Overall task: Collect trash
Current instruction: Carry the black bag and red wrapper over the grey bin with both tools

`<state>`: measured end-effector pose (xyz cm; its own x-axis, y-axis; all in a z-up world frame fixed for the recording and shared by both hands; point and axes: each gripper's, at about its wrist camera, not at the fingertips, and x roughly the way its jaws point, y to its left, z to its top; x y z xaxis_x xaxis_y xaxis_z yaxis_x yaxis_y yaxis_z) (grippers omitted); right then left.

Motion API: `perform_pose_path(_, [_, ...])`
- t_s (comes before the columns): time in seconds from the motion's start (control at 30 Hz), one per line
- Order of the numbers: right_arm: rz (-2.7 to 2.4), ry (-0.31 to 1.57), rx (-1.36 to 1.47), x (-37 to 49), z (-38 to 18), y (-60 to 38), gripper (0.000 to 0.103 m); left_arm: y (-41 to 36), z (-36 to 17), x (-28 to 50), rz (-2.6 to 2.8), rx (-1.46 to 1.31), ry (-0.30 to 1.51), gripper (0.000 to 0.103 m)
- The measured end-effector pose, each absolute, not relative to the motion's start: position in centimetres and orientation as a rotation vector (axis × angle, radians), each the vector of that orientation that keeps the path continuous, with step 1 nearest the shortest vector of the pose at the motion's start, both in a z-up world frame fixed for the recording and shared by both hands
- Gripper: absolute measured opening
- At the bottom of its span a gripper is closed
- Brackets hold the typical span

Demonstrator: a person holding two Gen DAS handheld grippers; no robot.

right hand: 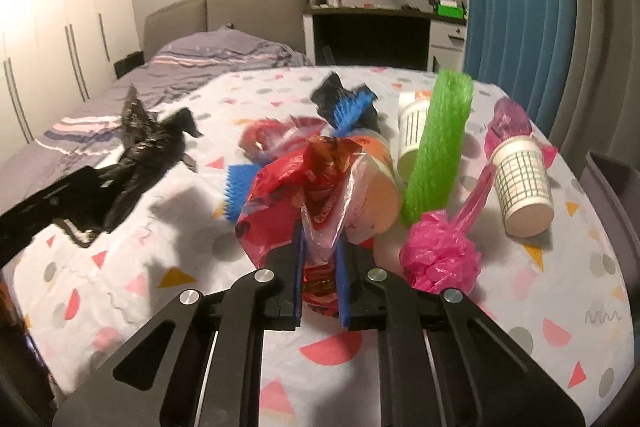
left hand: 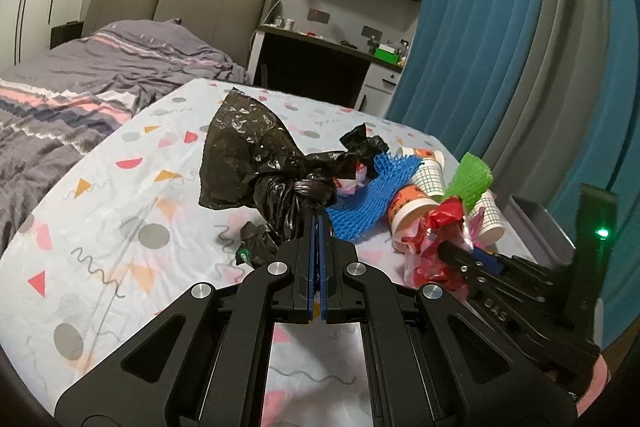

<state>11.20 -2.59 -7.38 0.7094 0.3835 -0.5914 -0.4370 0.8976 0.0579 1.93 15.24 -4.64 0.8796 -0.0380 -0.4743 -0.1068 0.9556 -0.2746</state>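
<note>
A crumpled black trash bag (left hand: 248, 155) lies on the patterned tablecloth (left hand: 120, 227); my left gripper (left hand: 320, 217) is shut on its twisted neck. From the right wrist view the same left gripper (right hand: 86, 187) reaches in from the left, with the black bag (right hand: 148, 147) trailing from it. My right gripper (right hand: 320, 233) is shut on a red and clear plastic wrapper (right hand: 296, 183), bunched between its blue pads. In the left wrist view the right gripper (left hand: 450, 247) holds that red wrapper (left hand: 436, 223) low at the right.
Loose trash lies around: blue foam net (right hand: 352, 107), green foam net (right hand: 436, 147), a pink plastic bag (right hand: 440, 255), an orange cup (right hand: 376, 183) and checked paper cups (right hand: 524, 183). A grey bin (right hand: 612, 179) stands at the right edge. A bed (left hand: 80, 87) lies behind, a blue curtain (left hand: 500, 27) hangs right.
</note>
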Motion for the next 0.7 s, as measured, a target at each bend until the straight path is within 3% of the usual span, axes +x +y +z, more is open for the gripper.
perform_pose_path(0.7, [0.42, 0.461, 0.059, 6.4, -1.7, -13.2, 0.015, 9.3, -1.0, 0.3, -0.052, -0.204, 0.421, 0.001])
